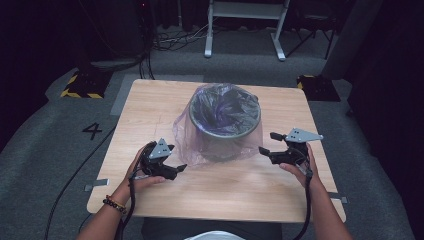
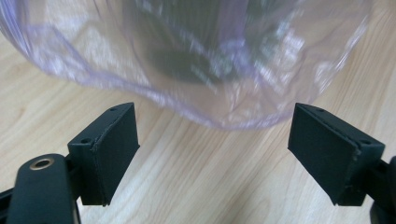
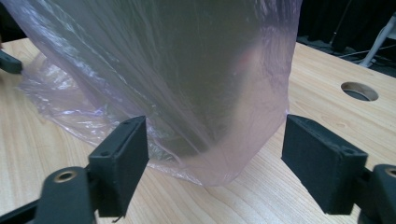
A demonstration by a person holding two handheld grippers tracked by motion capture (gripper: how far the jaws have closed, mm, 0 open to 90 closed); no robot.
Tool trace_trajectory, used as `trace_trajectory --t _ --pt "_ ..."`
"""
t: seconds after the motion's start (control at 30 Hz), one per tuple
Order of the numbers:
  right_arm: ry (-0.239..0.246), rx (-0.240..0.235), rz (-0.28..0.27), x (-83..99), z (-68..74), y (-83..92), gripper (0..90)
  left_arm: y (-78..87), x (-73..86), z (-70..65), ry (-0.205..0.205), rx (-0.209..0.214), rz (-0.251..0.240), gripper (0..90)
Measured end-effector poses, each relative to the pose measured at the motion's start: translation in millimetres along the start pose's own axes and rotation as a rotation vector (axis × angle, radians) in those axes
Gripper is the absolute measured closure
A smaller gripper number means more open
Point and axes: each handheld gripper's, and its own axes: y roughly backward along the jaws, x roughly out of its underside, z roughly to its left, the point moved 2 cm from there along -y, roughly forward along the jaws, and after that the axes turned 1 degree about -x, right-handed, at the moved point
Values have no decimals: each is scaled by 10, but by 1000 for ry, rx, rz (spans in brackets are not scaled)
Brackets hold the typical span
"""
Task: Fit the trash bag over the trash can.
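Bin (image 1: 225,131) stands mid-surface (image 1: 165,105), purple liner bag (image 1: 187,137) draped over its rim and down to the wood: lining looks done, tidying left. My left claw (image 1: 175,169) and right claw (image 1: 268,144) gape wide, holding nothing.

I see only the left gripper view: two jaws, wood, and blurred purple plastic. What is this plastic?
Observer: A bag draped over a bin, shown in the high view.
Operator: Where is the right gripper?
Observer: The right gripper is at the bin's other side, jaws open, nothing between them.
Operator: Does the bag reach the table there?
Observer: Yes, in the right gripper view its lower edge lies on the table.
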Motion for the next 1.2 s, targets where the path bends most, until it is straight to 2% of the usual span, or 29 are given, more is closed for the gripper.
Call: trace_trajectory --t 0.1,0.13,0.27,0.33,0.43,0.6,0.7,0.87,1.0,1.2 --pt "0 5 -5 -15 0 19 227 -24 37 10 1 0 17 158" --pt "4 22 -7 -33 4 35 221 -45 72 23 6 -1 32 158" --pt "17 42 -6 -70 18 61 227 -79 120 37 17 1 51 159" --pt "24 41 -11 -107 31 78 228 -114 155 42 12 -1 80 160" --pt "32 50 -12 -134 38 90 228 -134 182 48 11 -5 94 161" --pt "40 52 -35 -219 44 133 229 -182 285 65 15 6 144 162" --pt "44 54 -39 -255 45 145 228 -191 309 74 14 5 154 162" --pt "50 52 -56 -347 40 177 221 -204 340 115 41 21 143 158" --pt "60 64 -70 -394 42 180 217 -208 359 140 57 38 136 154" --pt "70 84 -71 -467 58 185 223 -207 362 139 63 39 135 153"
